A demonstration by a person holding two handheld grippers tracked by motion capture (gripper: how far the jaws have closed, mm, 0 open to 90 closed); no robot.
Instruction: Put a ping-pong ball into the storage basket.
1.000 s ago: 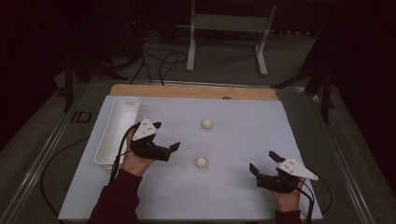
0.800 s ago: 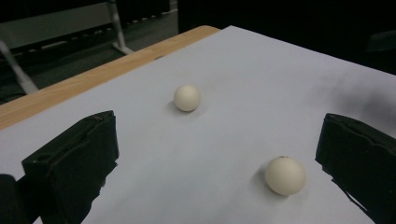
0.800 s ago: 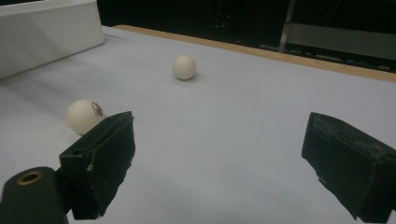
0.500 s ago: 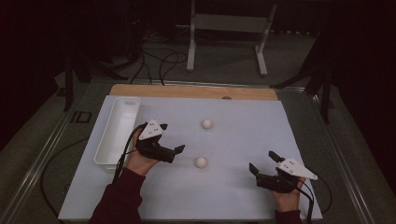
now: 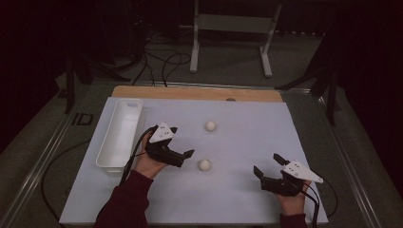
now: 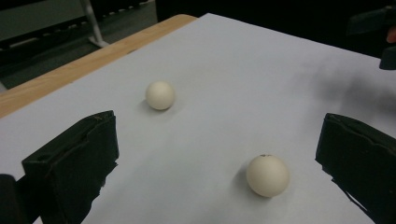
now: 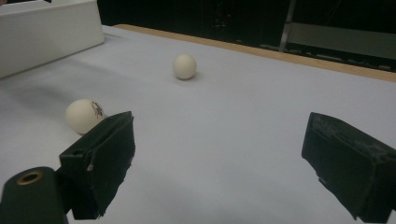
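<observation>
Left hand-held gripper (image 5: 183, 153), jaws wide & holding nothing, sits just left of the near ball (image 5: 205, 165) on the white sheet (image 5: 247, 137) covering the counter; in the left gripper view that ball (image 6: 267, 175) lies between the jaws, nearer the one on the right of that view, not touching. Far ball (image 5: 210, 126) rests apart, toward the wooden edge, w/ the white tray (image 5: 119, 134) along the sheet's left side. Right hand-held gripper (image 5: 268, 166), jaws also wide & empty, sits well apart at the near right.
</observation>
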